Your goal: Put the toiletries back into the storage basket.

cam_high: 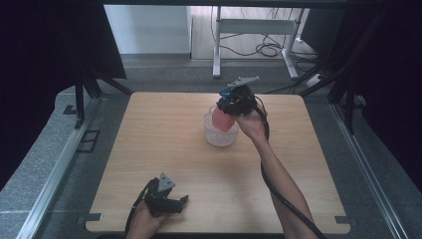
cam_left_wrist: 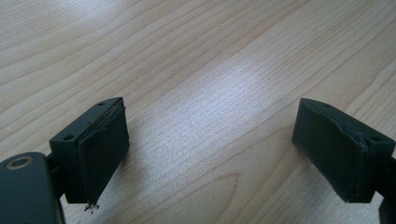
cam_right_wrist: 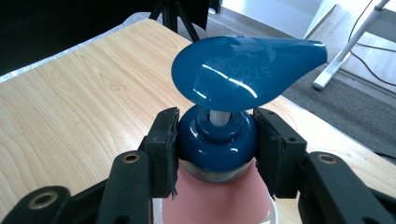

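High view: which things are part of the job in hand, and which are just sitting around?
In the job:
- pink pump bottle, blue pump head
- white basket under the bottle
- right gripper, shut on the bottle's blue collar

Not in use:
- left gripper, open over the table
- white stand behind the table

Pump bottle (cam_high: 223,118) in basket (cam_high: 219,135), mid-table (cam_high: 164,149), left hand-held gripper (cam_high: 171,203) at near edge

A pale wooden table (cam_high: 164,149), grain running across it, sits square on the grey floor (cam_high: 50,164). Out toward the far middle stands a white mesh basket (cam_high: 219,135), resting right on the board. Wood all round it shows bare.
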Motion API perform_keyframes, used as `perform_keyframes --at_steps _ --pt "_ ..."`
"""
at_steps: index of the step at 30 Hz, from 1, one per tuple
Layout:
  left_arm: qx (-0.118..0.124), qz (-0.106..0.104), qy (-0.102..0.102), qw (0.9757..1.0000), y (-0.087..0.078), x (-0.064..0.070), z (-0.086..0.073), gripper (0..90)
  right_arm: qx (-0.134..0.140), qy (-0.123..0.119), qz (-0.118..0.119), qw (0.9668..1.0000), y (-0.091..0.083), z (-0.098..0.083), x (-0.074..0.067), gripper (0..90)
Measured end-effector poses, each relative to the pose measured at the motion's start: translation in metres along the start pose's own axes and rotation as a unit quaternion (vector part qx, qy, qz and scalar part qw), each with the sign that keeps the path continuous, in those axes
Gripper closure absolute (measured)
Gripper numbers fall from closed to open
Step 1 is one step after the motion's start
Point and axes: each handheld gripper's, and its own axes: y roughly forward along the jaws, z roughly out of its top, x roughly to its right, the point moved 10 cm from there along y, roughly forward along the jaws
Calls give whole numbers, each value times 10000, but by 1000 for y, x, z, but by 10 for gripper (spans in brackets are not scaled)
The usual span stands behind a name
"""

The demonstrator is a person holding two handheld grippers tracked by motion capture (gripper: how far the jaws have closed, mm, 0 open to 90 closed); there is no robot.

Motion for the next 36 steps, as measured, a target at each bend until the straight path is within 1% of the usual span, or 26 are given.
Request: perform_keyframes --at_steps 8,15,21,36 --pt "-3 0 0 10000 0 0 0 103 -58 19 12 10000 8 -6 -1 526" --pt "-21 -4 1 10000 0 0 0 103 -109 -11 45 9999 17 -12 -4 526" --pt "-20 -7 0 10000 0 0 0 102 -166 23 80 9998 25 -19 -5 526" --pt "-21 -6 -2 10000 0 0 0 103 -305 56 93 9995 41 -35 -5 526"
